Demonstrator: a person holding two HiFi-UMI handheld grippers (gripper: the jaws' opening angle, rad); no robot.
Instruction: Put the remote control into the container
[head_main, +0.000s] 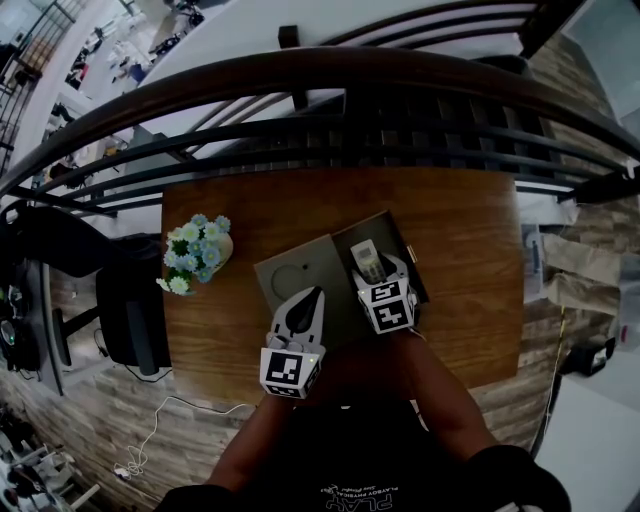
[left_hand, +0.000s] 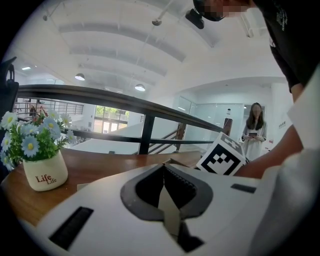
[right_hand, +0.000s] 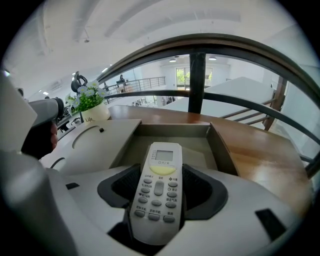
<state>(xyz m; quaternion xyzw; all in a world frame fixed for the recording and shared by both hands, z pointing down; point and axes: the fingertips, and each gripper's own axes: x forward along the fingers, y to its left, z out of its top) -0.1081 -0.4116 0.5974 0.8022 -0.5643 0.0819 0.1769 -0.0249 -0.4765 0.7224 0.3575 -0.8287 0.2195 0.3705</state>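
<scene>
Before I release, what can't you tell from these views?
1. Gap under the remote control: in the right gripper view, its own body and the right gripper cover the container floor below it; the head view is too small.
2. Container's near wall: right gripper view, behind that gripper.
3. Container in the left gripper view: the shut left gripper blocks nearly all of it.
4. Button print: too small to read.

Container (head_main: 395, 228) sits mid-table (head_main: 470, 250); lid (head_main: 285, 272) lies flat, adjoining it on the left. Flower pot (head_main: 205, 252) left of lid, apart. Railing (head_main: 300, 75) behind table. Right gripper (head_main: 375, 278) grips remote control (head_main: 367, 258) over container opening. Left gripper (head_main: 312, 298) over lid's near edge.
</scene>
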